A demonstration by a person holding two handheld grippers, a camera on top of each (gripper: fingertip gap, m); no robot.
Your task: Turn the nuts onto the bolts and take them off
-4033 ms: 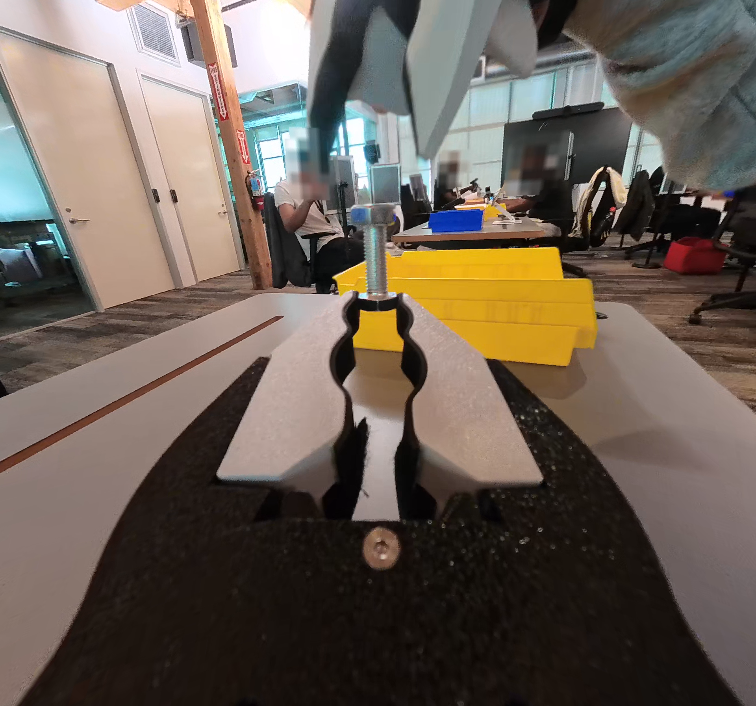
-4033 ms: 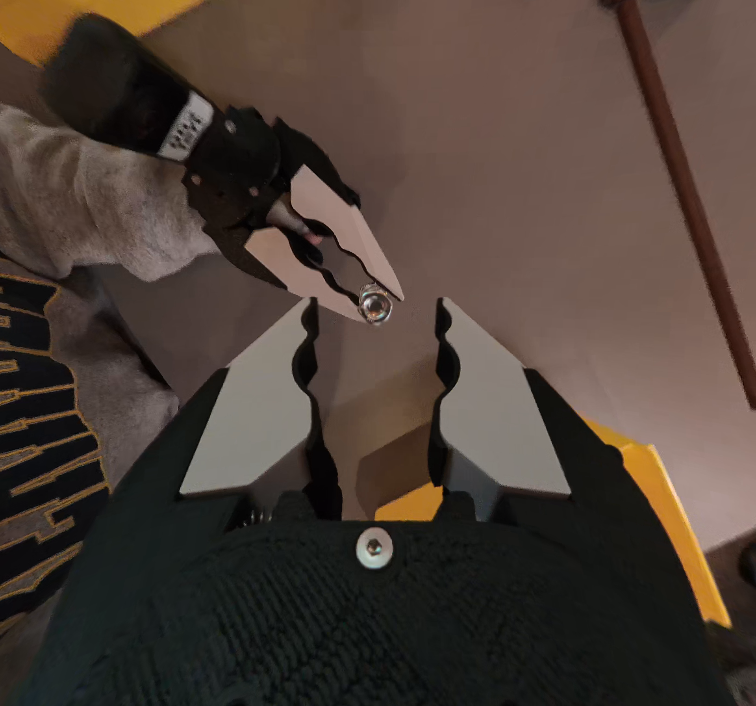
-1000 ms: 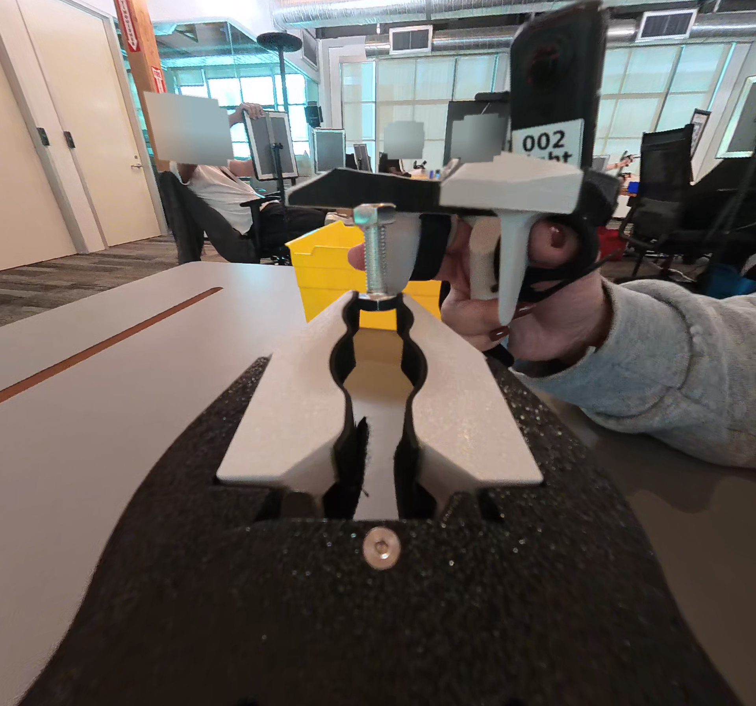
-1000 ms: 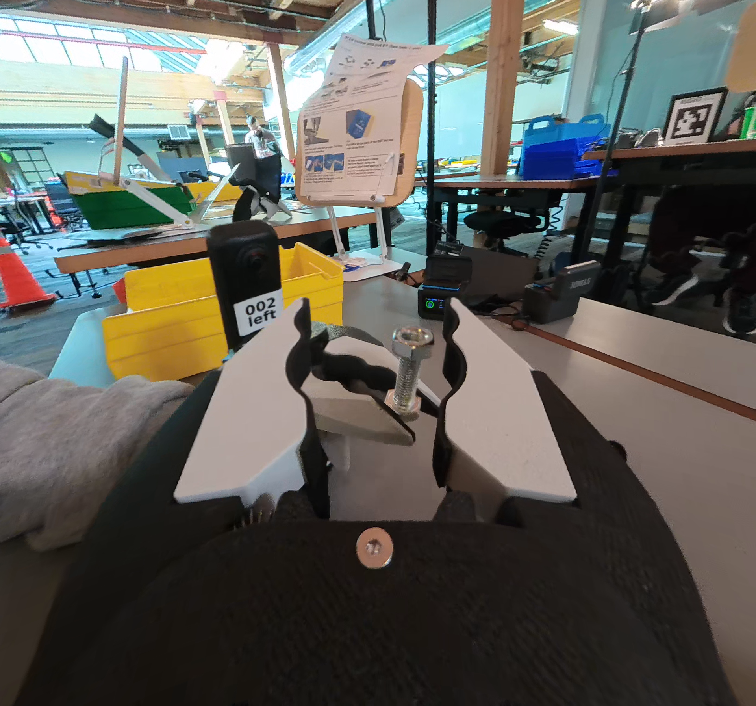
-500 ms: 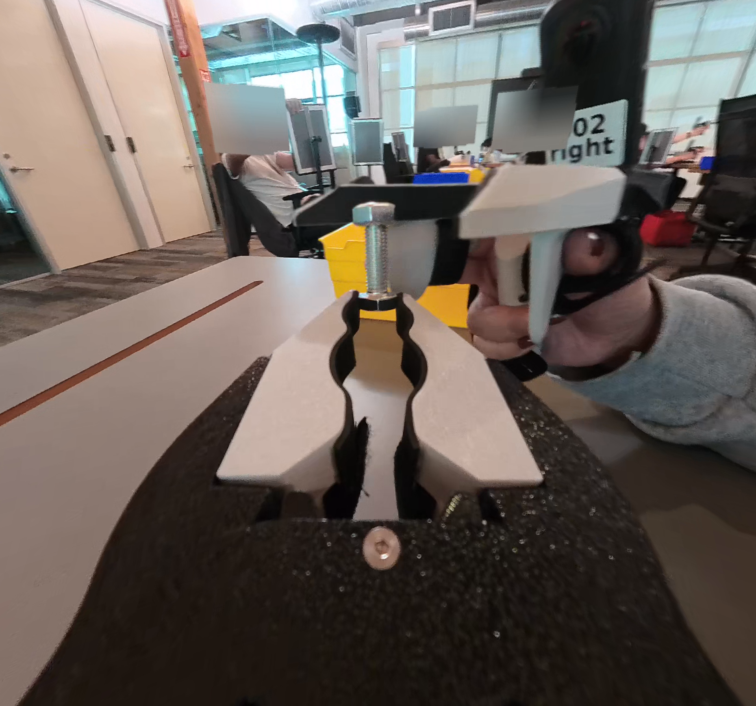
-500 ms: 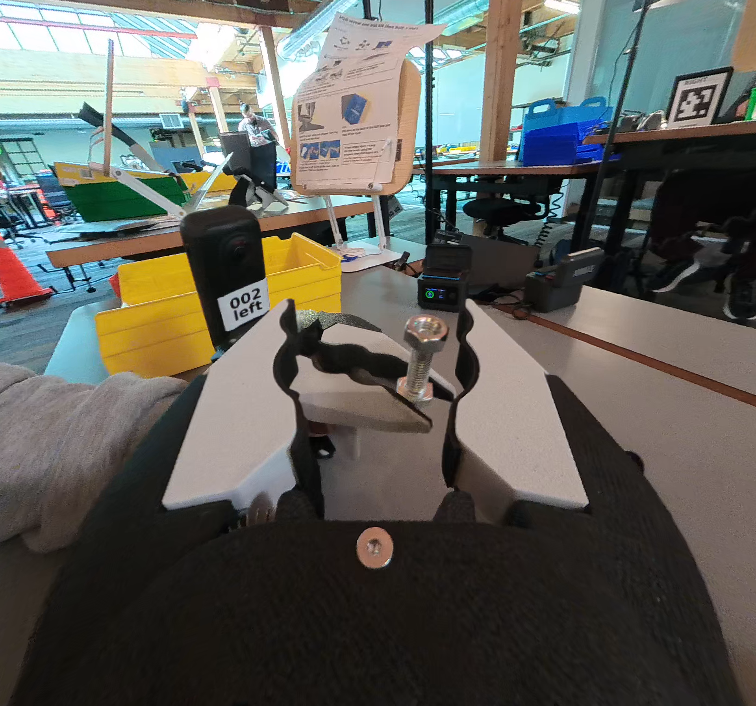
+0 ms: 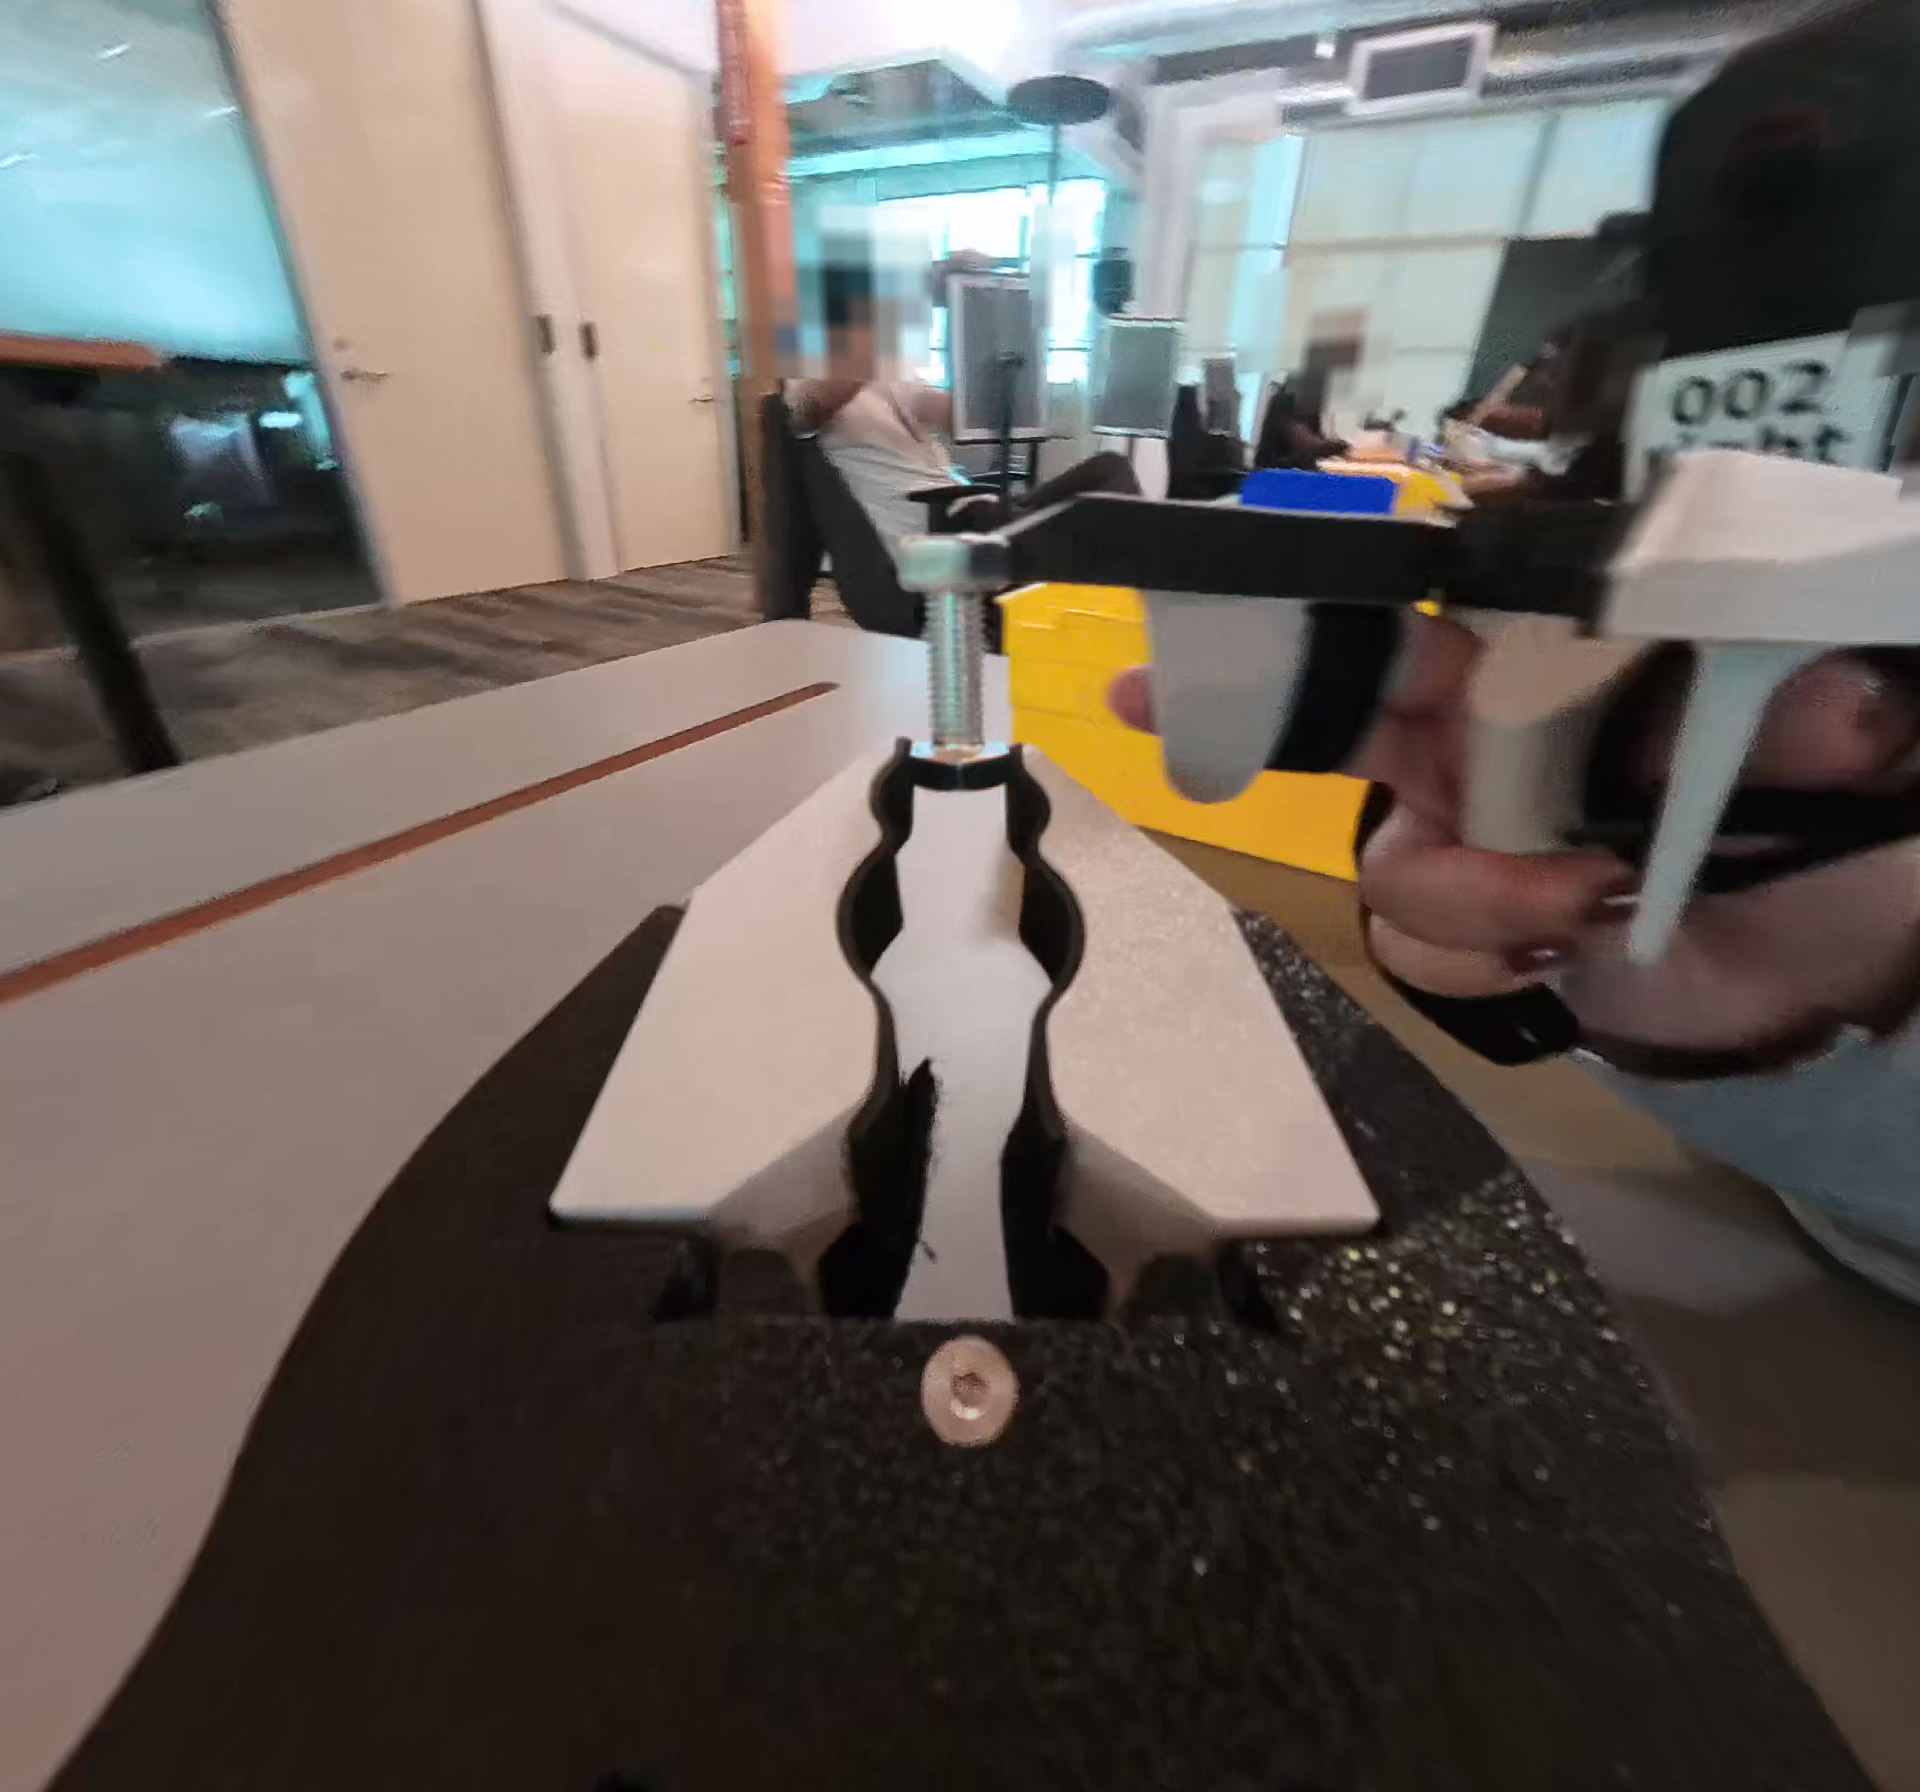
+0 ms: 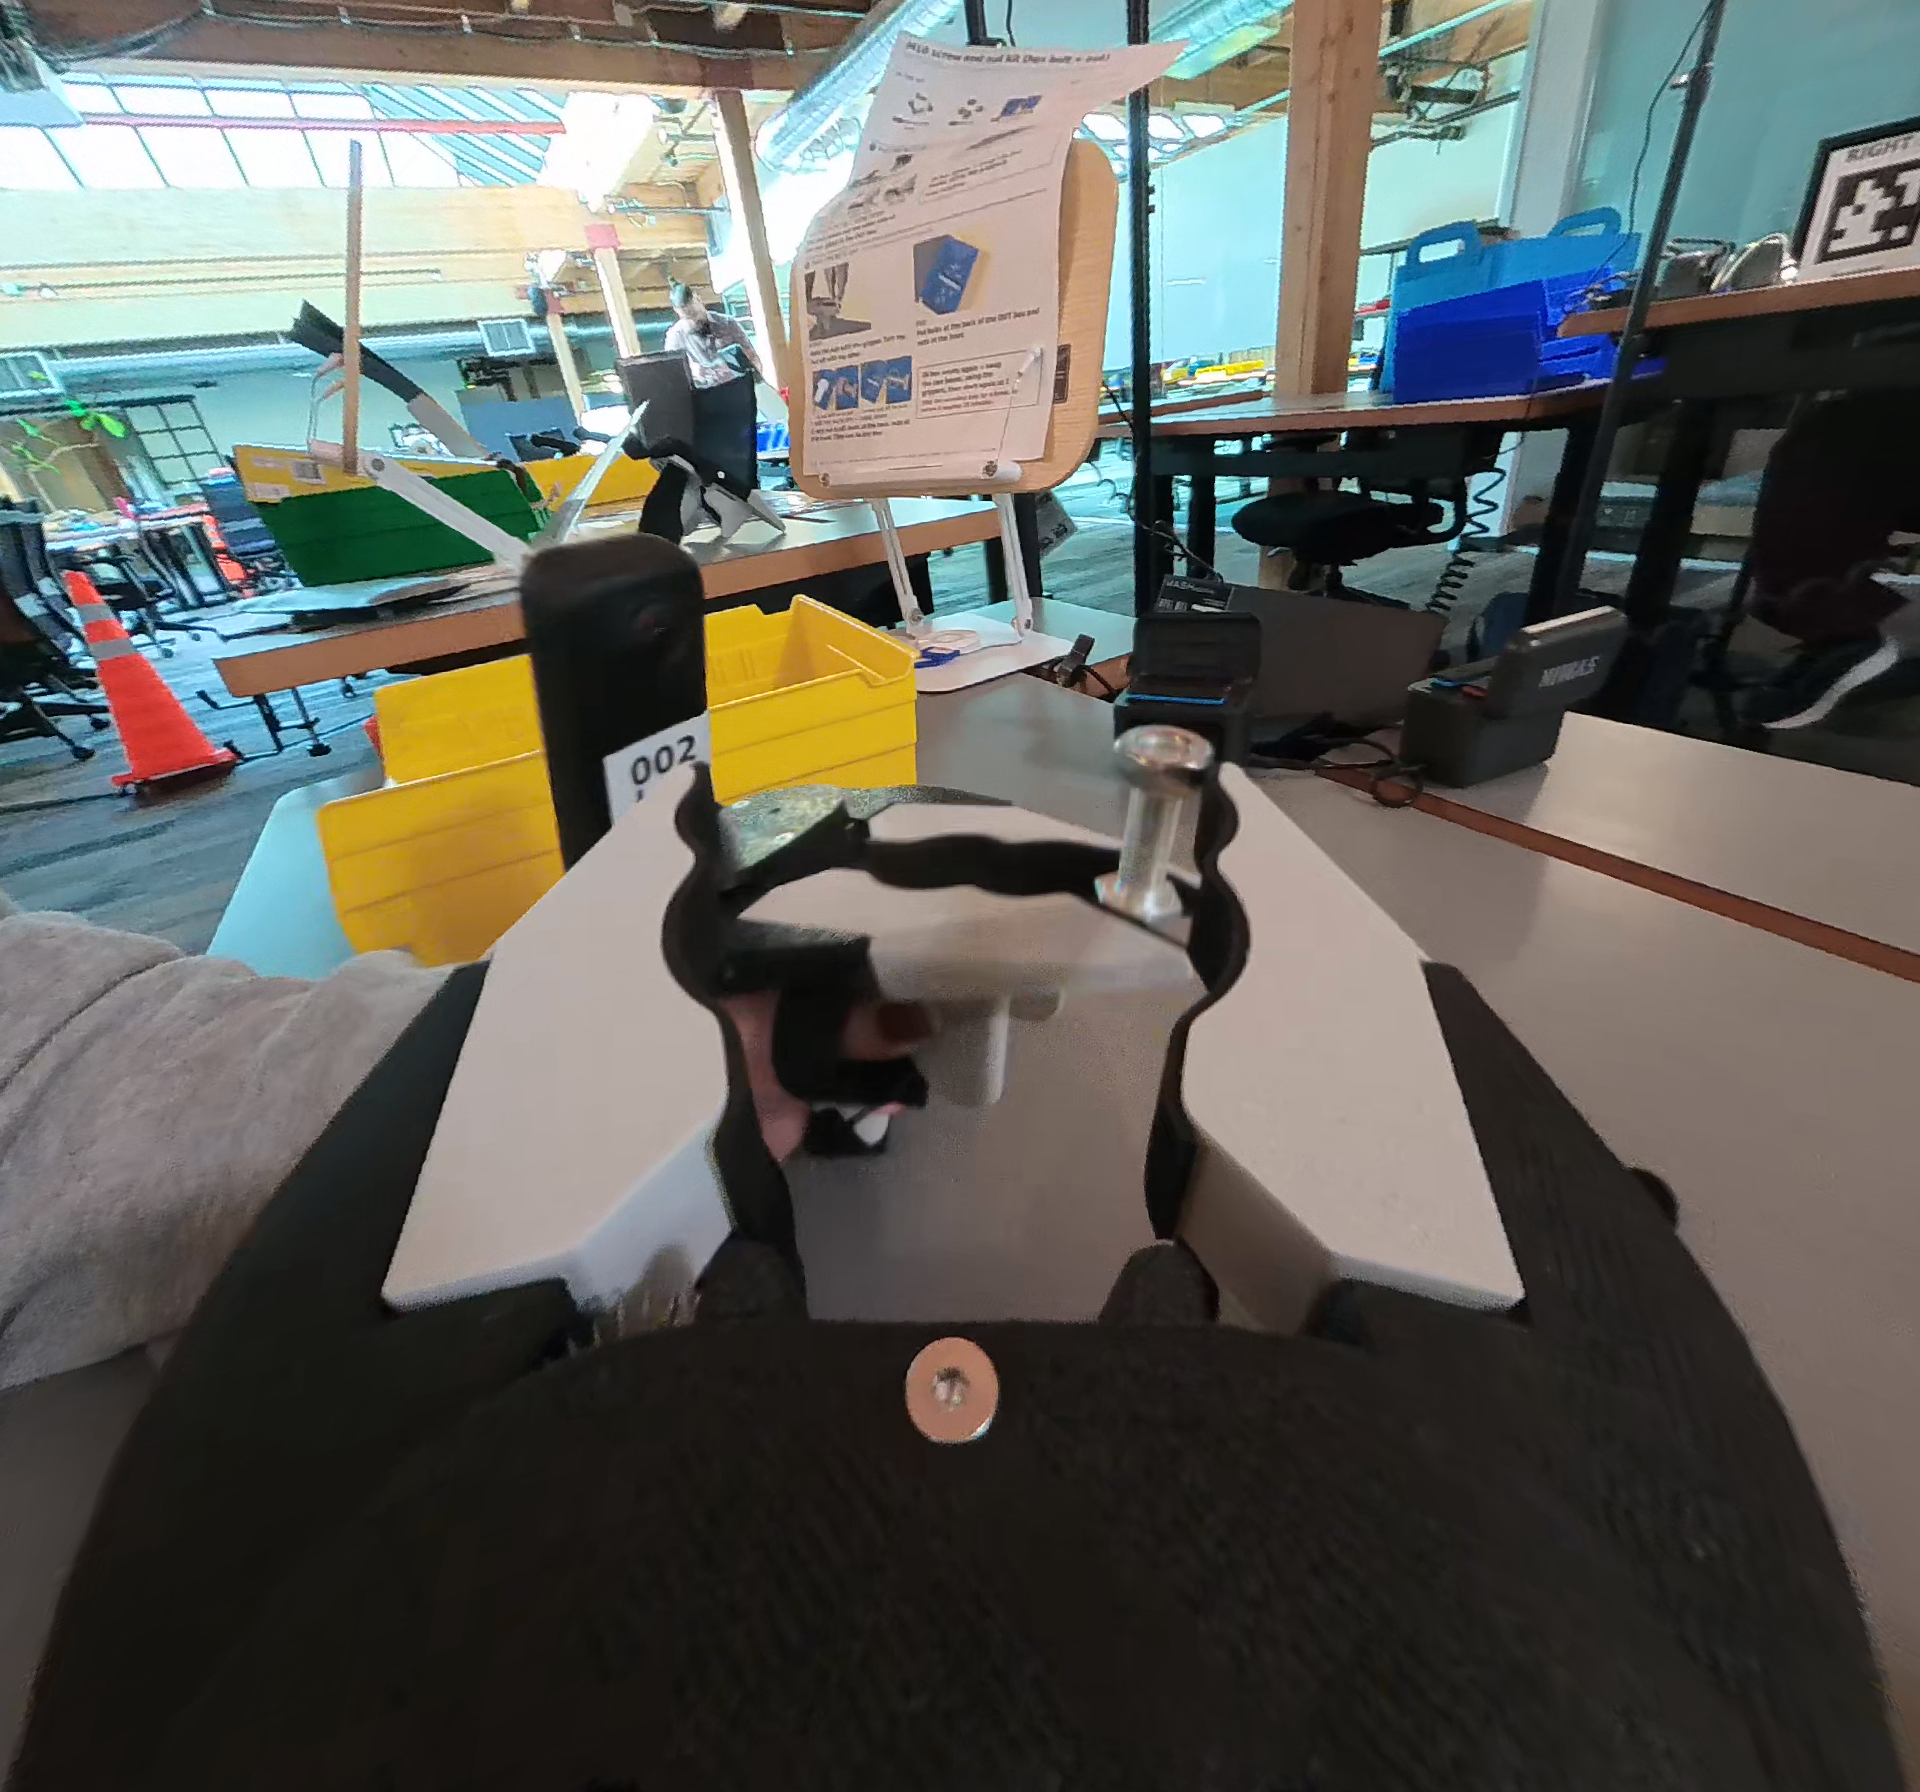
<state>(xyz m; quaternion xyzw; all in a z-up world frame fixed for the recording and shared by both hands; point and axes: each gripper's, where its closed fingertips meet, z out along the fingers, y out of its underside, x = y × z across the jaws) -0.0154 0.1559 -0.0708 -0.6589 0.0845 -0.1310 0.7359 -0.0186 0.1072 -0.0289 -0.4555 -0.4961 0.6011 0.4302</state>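
A silver bolt [image 7: 956, 662] stands upright with its threaded end in a nut [image 7: 956, 763]. My left gripper [image 7: 956, 776] is shut on the nut at its fingertips. In the right wrist view the bolt [image 8: 1155, 823] rises from the left gripper's white finger [image 8: 987, 942], which lies crosswise. My right gripper [image 8: 956, 797] is open wide. The bolt head sits just inside its right fingertip [image 8: 1231, 807]; whether they touch is unclear. In the left wrist view the right gripper [image 7: 1029, 545] reaches the bolt head from the right at head height.
A yellow bin [image 8: 810, 703] stands on the grey table [image 8: 1662, 963] behind the grippers, and also shows in the left wrist view [image 7: 1091, 703]. A clipboard stand [image 8: 956, 288] and black devices [image 8: 1507, 703] stand farther back. A hand [image 7: 1507, 890] holds the right gripper.
My right gripper has opened wider and shifted left, so the bolt now stands by its right finger instead of near the middle. My left gripper stays shut on the nut; its view has swung.
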